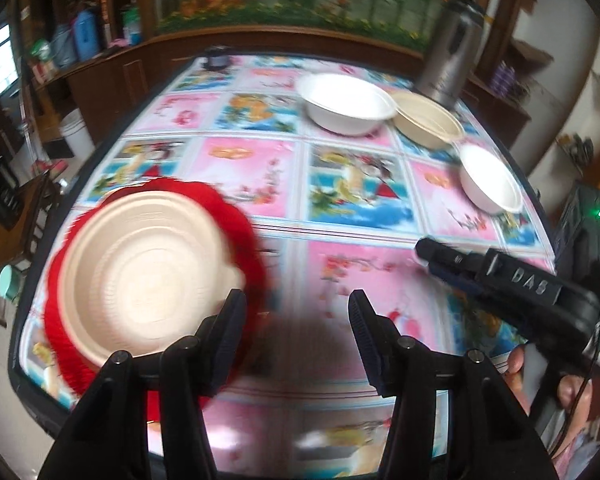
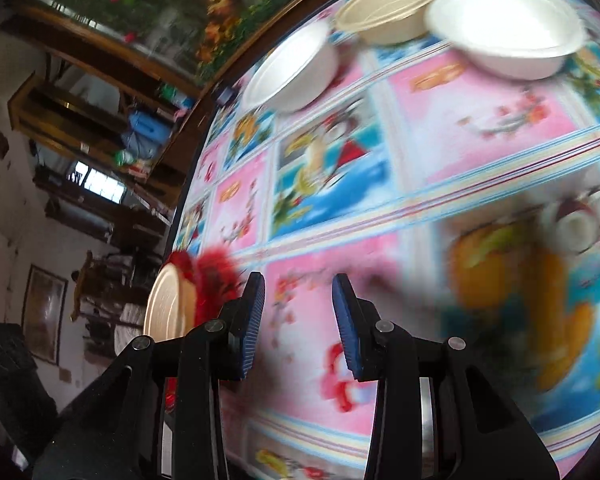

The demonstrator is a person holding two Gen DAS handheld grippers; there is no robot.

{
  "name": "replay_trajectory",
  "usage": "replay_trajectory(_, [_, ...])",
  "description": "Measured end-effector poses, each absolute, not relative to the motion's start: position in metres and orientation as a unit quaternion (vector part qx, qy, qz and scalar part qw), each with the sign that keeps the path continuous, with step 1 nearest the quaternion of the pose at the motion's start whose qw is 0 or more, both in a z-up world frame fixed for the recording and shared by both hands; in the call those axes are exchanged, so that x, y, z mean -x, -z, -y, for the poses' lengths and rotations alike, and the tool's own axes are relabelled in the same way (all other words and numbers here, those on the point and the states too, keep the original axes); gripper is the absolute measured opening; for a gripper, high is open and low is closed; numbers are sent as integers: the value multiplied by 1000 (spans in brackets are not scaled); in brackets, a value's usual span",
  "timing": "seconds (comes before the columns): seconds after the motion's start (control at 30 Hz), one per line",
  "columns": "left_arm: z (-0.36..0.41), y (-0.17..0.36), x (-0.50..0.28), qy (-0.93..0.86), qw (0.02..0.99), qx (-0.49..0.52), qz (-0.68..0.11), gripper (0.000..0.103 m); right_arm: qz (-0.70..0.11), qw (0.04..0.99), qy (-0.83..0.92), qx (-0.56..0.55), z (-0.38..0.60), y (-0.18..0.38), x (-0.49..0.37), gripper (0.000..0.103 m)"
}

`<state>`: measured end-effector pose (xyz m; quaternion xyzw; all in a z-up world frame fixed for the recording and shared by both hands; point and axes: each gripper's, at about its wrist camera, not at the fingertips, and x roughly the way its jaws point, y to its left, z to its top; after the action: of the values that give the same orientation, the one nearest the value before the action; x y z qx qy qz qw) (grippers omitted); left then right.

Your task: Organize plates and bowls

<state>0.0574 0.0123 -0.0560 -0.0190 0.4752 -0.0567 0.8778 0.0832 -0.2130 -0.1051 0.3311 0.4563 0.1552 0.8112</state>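
Progress looks slight, judging by how the dishes lie. Nearest in the left wrist view, the left gripper (image 1: 296, 320) has its fingers apart with nothing between them, hovering over the patterned bench (image 1: 260, 168). Just beyond its left finger, at about ten o'clock, a beige plate (image 1: 140, 276) sits on a red fringed mat (image 1: 244, 224), alone, with nothing stacked on it. At three o'clock the right gripper (image 1: 424, 250) reaches in from the side; its own camera shows its fingers apart and empty, tilted steeply over the cloth, and much of that view is blurred.

Further out, at about two o'clock, a small white bowl (image 1: 490, 182) stands by itself near the bench edge. Beyond it, towards one o'clock, a beige bowl (image 1: 428, 120) and a large white bowl (image 1: 348, 102) stand rim to rim, seemingly touching but not nested. A steel flask (image 1: 450, 48) stands behind them at the far edge.

So three bowls remain loose, the plate is apart from them, and neither gripper holds anything. Gathering and stacking seem almost wholly ahead.
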Motion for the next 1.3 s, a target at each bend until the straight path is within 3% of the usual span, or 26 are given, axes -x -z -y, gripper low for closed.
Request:
replay_trajectory(0.5, [94, 63, -117, 122, 845, 1, -520, 54, -305, 898, 34, -316, 417, 24, -90, 34])
replay_trajectory(0.8, [127, 49, -177, 116, 844, 32, -523, 54, -332, 868, 22, -369, 466, 58, -133, 34])
replay_trajectory(1.3, [150, 83, -245, 129, 829, 160, -520, 54, -371, 837, -17, -401, 450, 86, -149, 34])
